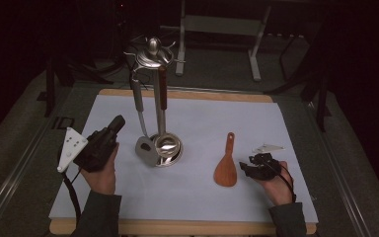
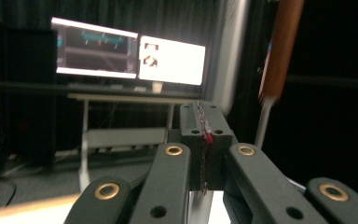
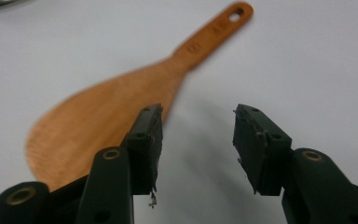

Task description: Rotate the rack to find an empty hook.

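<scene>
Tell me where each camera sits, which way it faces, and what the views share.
High view: above the person's side, looking forward and down on the white mat; both hands with tongs show.
Left gripper view: on the left tongs, jaws shut, facing monitors.
Right gripper view: on the right tongs, jaws open, looking down.
Shared: the wooden spatula, high and right views.

Bare sheet lies around the wooden spatula point(image 1: 226, 169), while the utensil stand point(image 1: 155, 98) blocks my left gripper point(image 1: 114, 124).

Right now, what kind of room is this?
Probably a lab or recording workroom, not a kitchen: lit computer monitors stand on a desk behind, and the wooden spatula and utensil stand sit on a white-covered table.
</scene>
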`<action>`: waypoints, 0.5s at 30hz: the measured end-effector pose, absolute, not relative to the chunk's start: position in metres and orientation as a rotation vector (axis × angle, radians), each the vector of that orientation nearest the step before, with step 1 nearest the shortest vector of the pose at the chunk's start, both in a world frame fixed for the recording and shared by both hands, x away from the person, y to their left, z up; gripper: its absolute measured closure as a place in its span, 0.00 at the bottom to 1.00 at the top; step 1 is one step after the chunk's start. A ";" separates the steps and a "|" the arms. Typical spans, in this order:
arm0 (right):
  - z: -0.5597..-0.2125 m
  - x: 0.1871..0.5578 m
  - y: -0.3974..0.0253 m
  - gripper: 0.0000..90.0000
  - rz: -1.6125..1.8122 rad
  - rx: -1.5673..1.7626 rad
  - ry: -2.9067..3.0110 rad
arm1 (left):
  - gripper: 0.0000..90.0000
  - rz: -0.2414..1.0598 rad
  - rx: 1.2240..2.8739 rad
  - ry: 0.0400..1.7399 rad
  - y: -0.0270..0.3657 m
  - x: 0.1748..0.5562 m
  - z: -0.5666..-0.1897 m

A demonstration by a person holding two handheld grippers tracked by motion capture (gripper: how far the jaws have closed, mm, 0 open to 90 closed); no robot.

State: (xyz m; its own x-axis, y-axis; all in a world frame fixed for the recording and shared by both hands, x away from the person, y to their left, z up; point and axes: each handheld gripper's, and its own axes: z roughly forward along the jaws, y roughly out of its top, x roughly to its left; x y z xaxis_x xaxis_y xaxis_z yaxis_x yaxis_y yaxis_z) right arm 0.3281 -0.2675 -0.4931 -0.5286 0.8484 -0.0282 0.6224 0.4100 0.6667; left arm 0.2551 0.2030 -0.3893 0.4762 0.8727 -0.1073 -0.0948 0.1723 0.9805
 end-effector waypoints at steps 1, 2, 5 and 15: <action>-0.493 0.328 -0.270 0.58 0.873 1.271 2.298 | 1.00 0.813 1.176 0.796 0.200 0.256 -0.379; -0.492 0.327 -0.272 0.58 0.881 1.274 2.293 | 0.99 0.813 1.176 0.796 0.200 0.256 -0.379; -0.492 0.326 -0.276 0.57 0.895 1.289 2.275 | 0.99 0.826 1.141 0.744 0.192 0.258 -0.359; -0.496 0.326 -0.282 0.57 0.917 1.318 2.276 | 0.99 0.870 1.091 0.639 0.171 0.268 -0.317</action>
State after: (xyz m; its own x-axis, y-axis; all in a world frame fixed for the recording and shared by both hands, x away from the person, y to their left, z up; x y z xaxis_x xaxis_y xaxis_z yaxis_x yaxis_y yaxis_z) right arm 0.3256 -0.2817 -0.4963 -0.5035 0.8638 0.0166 0.6338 0.3562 0.6866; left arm 0.2680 0.1711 -0.3173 0.5230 0.8519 -0.0274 -0.2814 0.2029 0.9379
